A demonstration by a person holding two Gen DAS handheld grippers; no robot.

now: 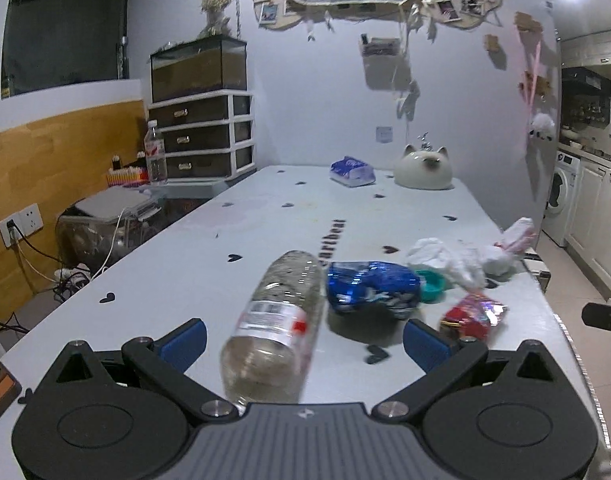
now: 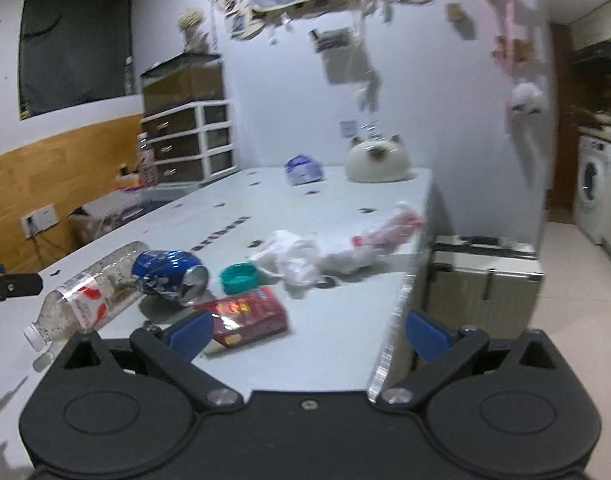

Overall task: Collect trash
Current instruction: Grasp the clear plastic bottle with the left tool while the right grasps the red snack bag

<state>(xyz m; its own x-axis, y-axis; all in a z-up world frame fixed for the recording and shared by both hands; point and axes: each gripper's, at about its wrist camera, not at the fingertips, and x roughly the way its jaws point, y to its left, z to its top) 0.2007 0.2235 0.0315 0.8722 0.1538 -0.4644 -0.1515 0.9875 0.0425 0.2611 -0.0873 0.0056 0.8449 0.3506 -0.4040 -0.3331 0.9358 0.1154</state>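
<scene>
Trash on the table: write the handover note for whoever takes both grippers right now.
Left gripper: open, empty, lined up on the plastic bottle lying on its side between its fingers, not gripped.
Right gripper: open, empty, hovering at the table edge near the red wrapper.
On the table, all close together: bottle, crushed blue can, teal cap, red wrapper, crumpled white tissue, white and pink wrapper.
Done: nothing appears collected yet.
Left: pick up every piece. No bin is clearly visible in either view.
</scene>
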